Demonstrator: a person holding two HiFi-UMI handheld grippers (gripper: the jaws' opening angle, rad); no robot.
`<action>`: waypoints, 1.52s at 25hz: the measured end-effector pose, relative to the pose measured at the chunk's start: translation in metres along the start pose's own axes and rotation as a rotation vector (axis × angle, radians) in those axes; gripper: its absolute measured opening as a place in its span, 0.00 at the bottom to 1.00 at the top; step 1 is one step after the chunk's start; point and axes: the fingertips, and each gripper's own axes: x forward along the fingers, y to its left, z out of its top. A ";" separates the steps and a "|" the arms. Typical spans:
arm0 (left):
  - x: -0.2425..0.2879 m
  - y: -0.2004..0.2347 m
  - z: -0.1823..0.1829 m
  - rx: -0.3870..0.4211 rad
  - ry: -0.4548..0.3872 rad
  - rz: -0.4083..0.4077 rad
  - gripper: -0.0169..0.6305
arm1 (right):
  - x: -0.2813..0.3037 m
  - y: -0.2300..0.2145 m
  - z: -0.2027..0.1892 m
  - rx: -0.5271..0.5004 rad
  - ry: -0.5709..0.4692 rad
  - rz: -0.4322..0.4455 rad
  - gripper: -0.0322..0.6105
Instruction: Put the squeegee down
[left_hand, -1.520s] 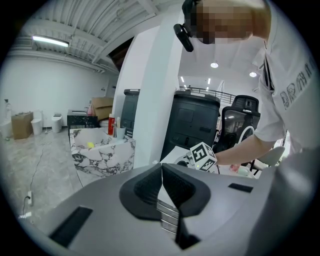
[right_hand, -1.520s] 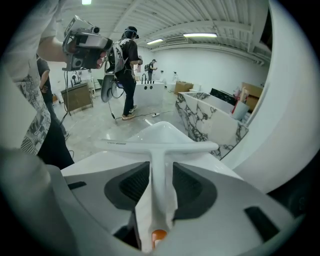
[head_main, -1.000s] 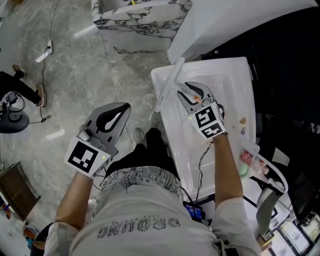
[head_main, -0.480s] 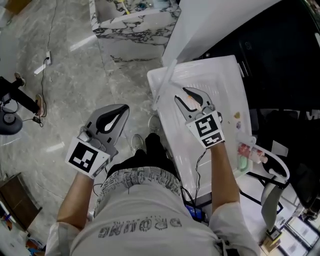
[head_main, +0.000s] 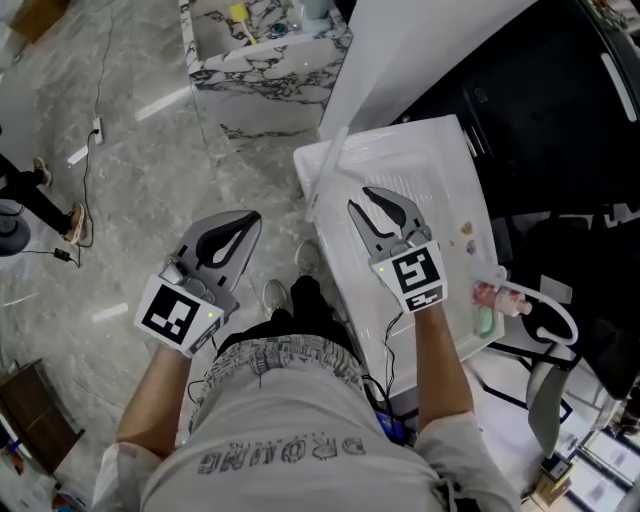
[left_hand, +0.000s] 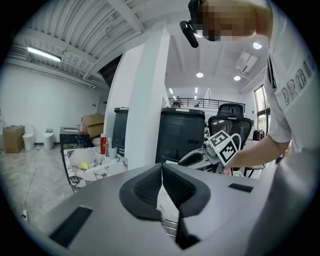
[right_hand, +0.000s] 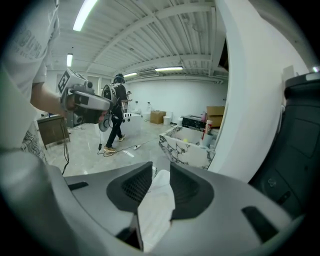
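The squeegee (head_main: 327, 168) is a long white bar lying along the left edge of the white tray (head_main: 450, 170). My right gripper (head_main: 362, 200) hovers over the tray, just right of the squeegee and apart from it. Its jaws have just been closing, but a gap remains and nothing is held. In the right gripper view (right_hand: 161, 172) only a white surface shows through that gap. My left gripper (head_main: 252, 218) hangs over the floor left of the tray. Its pads meet in the left gripper view (left_hand: 161, 167), and they hold nothing.
A marble-patterned box (head_main: 262, 45) with small items stands beyond the tray. Pink and green things (head_main: 488, 305) lie at the tray's right. Black furniture (head_main: 560, 120) fills the right side. A cable (head_main: 95, 110) runs across the grey floor, and a person (right_hand: 116, 115) stands far off.
My right gripper has risen and drawn back from the squeegee, which stays on the tray, and its jaws stand narrower. The left gripper has lifted a little.
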 end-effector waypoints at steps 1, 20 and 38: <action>-0.001 -0.001 0.002 0.003 -0.005 -0.001 0.06 | -0.003 0.001 0.003 0.005 -0.008 -0.005 0.23; -0.014 -0.015 0.028 0.043 -0.061 -0.030 0.06 | -0.047 0.019 0.025 0.132 -0.129 -0.043 0.06; -0.020 -0.026 0.030 0.040 -0.073 -0.024 0.06 | -0.063 0.020 0.025 0.297 -0.191 -0.014 0.06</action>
